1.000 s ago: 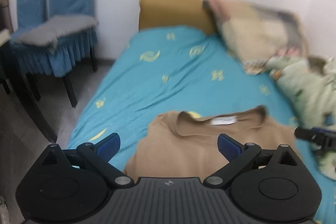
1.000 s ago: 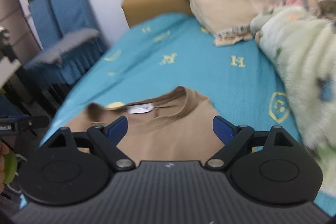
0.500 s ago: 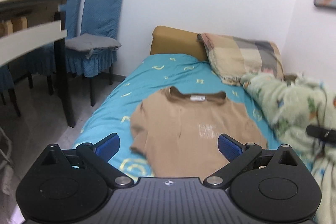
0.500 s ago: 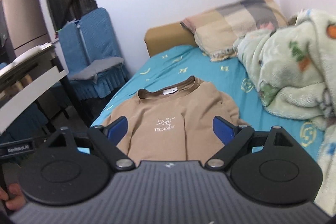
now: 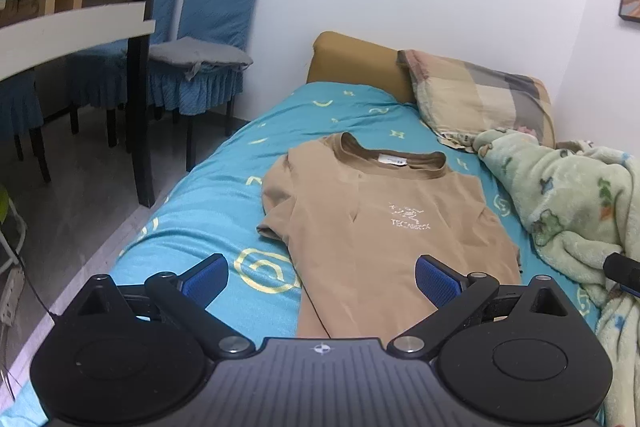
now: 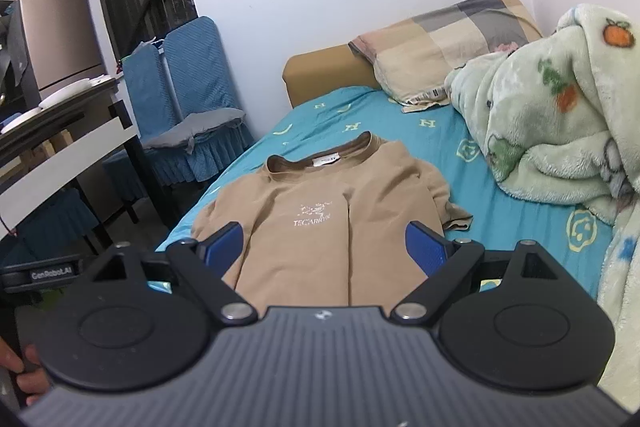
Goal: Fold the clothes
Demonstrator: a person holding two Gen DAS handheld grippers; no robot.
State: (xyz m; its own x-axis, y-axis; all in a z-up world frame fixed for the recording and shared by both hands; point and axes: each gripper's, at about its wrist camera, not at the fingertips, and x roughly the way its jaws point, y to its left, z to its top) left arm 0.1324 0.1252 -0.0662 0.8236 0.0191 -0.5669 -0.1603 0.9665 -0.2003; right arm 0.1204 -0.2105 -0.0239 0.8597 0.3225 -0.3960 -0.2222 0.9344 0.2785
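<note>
Both tongs [image 5: 321, 279] [image 6: 325, 249] spread above tan T-shirt [image 5: 384, 227]

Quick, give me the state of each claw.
Left claw: open, holding nothing.
Right claw: open, holding nothing.

Bed [image 5: 208, 203] in front of me, teal sheet with yellow prints. Lying directly on it: tan T-shirt [image 5: 384, 227], spread flat front-up, collar toward the headboard, white logo on the chest. Plaid pillow [image 5: 480, 99] sits at the head end against the wall. Green fleece blanket [image 5: 572, 199] is bunched along my right side of the bed, just beside the shirt's sleeve.
</note>
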